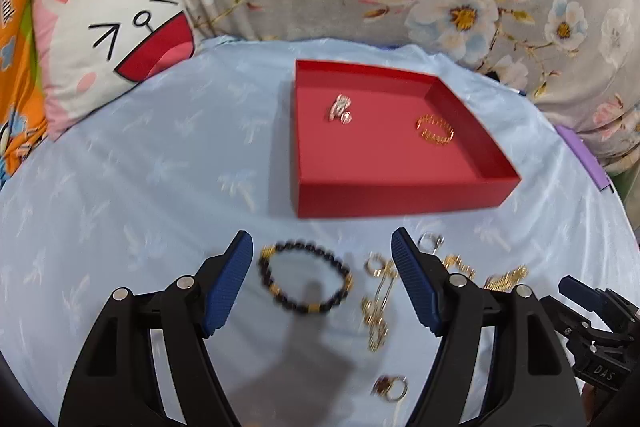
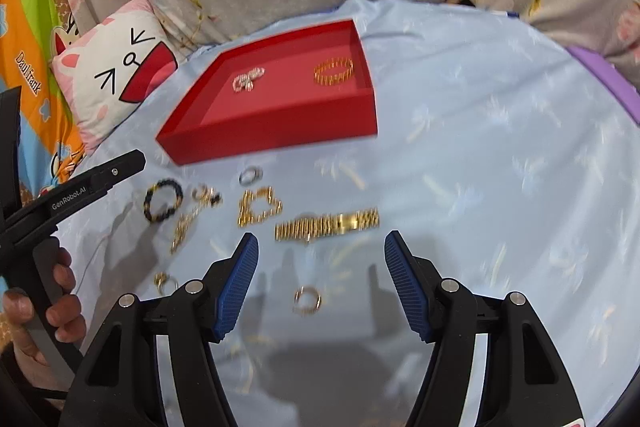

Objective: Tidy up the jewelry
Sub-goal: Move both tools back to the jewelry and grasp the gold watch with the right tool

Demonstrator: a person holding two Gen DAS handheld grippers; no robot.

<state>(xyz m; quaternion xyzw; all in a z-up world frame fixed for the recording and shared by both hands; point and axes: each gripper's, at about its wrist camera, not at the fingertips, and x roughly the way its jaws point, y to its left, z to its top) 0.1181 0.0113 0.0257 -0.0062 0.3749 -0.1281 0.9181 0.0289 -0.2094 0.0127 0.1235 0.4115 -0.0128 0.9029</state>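
A: Where did we have the left fingers [image 1: 322, 281]?
B: Spread wide, grasping nothing, with the bead bracelet [image 1: 305, 279] lying between them on the sheet [image 1: 160, 187].
A: And our right fingers [image 2: 322, 283]?
B: Released too; a gold ring [image 2: 307, 300] lay between them, the watch band [image 2: 326, 224] just ahead, the red tray [image 2: 276, 127] farther beyond.

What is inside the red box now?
Inside the red box lie two pieces: a small silvery-pink cluster on the left and a gold bracelet on the right. The rest of its floor is bare. Nothing covers the inside.
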